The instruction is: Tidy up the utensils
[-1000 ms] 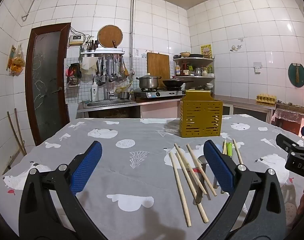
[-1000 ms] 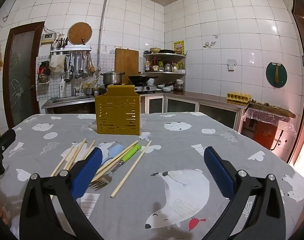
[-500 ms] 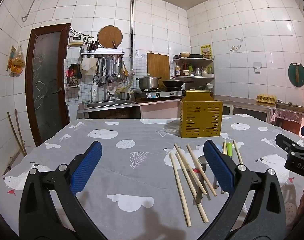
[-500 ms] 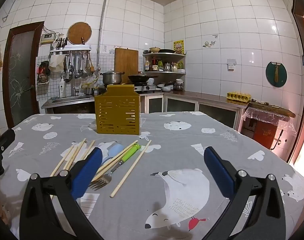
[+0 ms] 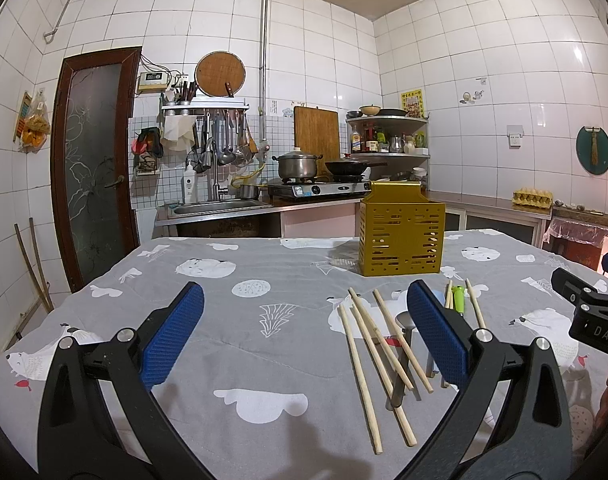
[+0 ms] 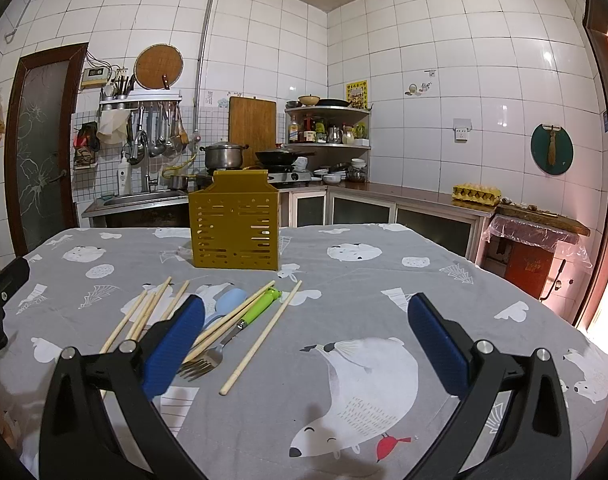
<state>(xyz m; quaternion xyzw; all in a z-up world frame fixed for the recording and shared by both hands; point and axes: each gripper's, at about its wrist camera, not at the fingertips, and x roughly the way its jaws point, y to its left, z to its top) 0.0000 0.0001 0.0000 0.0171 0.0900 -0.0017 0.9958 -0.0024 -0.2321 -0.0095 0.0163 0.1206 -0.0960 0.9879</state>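
White-tiled kitchen behind, grey bear-print desk (image 6: pixel 384 280) up front. My left gripper (image 5: pixel 304 332) and right gripper (image 6: pixel 304 336) both hover with jaws spread wide, nothing in them. Chopsticks (image 5: pixel 368 336) lie scattered centre-right in the left view, tangled with a green-handled fork (image 6: pixel 240 324) and a spoon (image 5: pixel 404 320), yellow holder (image 6: pixel 235 226) beyond them. Light, stiff, thin sticks, I judge; likely to roll, so I'd pinch mid-length.

Our left gripper (image 5: pixel 304 330) hangs wide open over the grey tablecloth (image 5: pixel 240 344), holding nothing. Near right, we note loose chopsticks (image 5: pixel 378 354) beside its right finger (image 5: pixel 436 334); farther off stands the yellow slotted holder (image 5: pixel 401 238).
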